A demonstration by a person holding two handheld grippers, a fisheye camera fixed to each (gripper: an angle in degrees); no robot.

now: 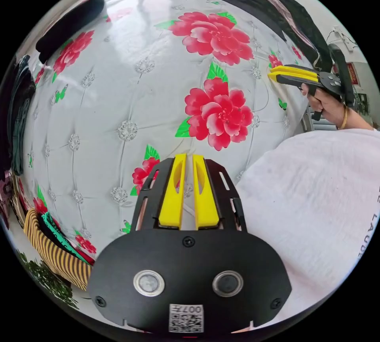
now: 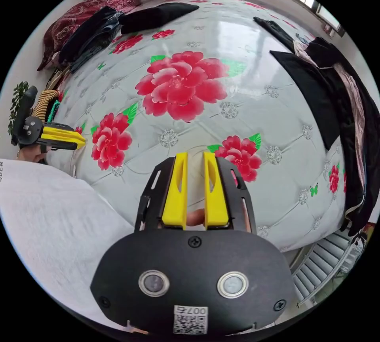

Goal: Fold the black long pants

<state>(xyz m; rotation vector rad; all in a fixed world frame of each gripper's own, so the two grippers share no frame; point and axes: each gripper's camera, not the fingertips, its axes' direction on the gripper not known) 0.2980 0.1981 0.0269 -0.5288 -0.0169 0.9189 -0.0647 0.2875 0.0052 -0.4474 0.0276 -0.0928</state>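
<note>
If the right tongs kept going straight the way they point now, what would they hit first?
Probably the flowered bed cover: the right tongs hold nothing and aim across it, with no clothes directly ahead. Depth is unclear.

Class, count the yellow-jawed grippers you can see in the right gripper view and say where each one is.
2. The right gripper rises over the flowered bedcover at the bottom middle; the left gripper sits at the left edge, held in a hand.

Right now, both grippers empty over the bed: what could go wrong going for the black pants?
1. Dark clothes lie piled and overlapping at one edge of the bed; the right gripper might pinch the wrong garment or several layers.
2. That pile hangs over the edge, so a pull could drag it off.
3. Another dark heap sits across the bed; which holds the pants is unclear. The left gripper holds nothing.
</note>
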